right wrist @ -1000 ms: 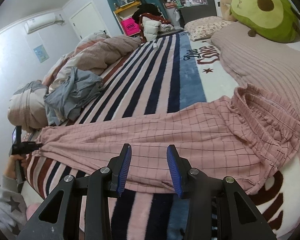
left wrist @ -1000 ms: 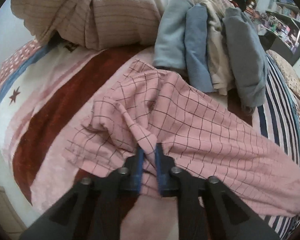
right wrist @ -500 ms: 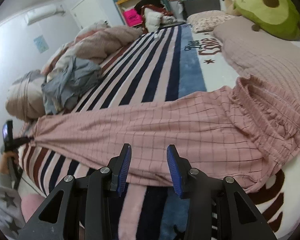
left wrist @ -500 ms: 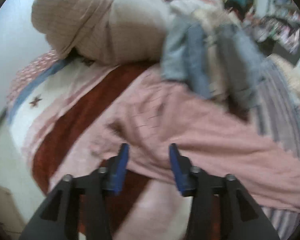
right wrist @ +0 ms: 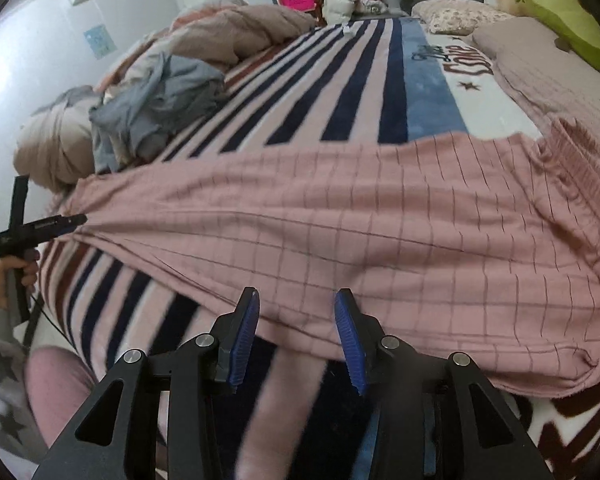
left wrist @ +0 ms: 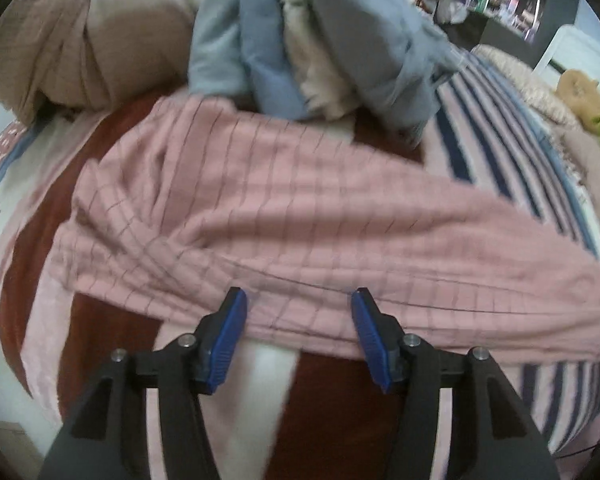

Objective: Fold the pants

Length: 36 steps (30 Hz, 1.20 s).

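Pink checked pants (left wrist: 300,220) lie stretched flat across the striped bed blanket (right wrist: 340,92). In the right wrist view the pants (right wrist: 360,232) run from the leg ends at the left to the gathered waistband (right wrist: 572,160) at the right. My left gripper (left wrist: 298,300) is open and empty, its blue pads at the near edge of the leg fabric. My right gripper (right wrist: 296,304) is open and empty over the near edge of the pants' middle. The left gripper also shows in the right wrist view (right wrist: 76,220) at the leg ends.
A pile of grey and blue clothes (left wrist: 320,40) and a beige bundled duvet (left wrist: 80,40) lie just beyond the leg ends. A beige cover (right wrist: 548,68) and a green plush toy (right wrist: 560,8) lie near the waistband. The bed edge is at the lower left.
My left gripper has opened and let go of the pant leg, which now lies flat, then swung right. My right gripper stayed open and moved closer to the pants' edge.
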Motion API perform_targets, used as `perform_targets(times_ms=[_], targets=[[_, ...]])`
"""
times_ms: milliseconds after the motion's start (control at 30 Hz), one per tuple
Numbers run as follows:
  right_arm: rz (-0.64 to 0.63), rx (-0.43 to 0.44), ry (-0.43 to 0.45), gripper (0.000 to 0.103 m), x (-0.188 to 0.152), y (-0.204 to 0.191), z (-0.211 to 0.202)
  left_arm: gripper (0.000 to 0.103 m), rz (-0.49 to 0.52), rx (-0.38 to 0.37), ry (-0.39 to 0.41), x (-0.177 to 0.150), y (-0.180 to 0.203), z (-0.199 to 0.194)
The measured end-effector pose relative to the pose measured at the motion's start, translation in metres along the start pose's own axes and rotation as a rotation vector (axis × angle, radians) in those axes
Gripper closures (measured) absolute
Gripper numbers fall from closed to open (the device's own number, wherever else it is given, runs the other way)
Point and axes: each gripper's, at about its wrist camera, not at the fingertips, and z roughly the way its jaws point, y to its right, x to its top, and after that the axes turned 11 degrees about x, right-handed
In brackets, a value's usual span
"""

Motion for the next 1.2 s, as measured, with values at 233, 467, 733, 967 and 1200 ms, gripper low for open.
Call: perform_targets(times_ms=[233,467,733,967,1200], targets=[[0.068,0.021,-0.006,0.071,-0.008,0.015,-0.011,0.033,-0.129,0.035,0.023,-0.006,-0.045,-0.008],[0.044,0.002,-0.004,0.064,-0.003,0.005,-0.011,0.03,-0.408,-0.077,-0.015,-0.011,-0.108,0.004],[0.043,-0.019,0.006,0.063,0.001,0.001,-0.016,0.031,-0.633,-0.195,-0.005,0.015,-0.129,0.037],[0.041,-0.031,0.04,0.063,0.008,-0.003,-0.03,0.091,-0.736,-0.178,0.005,0.03,-0.141,0.057],[0.035,-0.03,0.058,0.063,0.01,-0.005,-0.039,0.096,-0.747,-0.035,0.125,0.03,-0.163,0.026]])
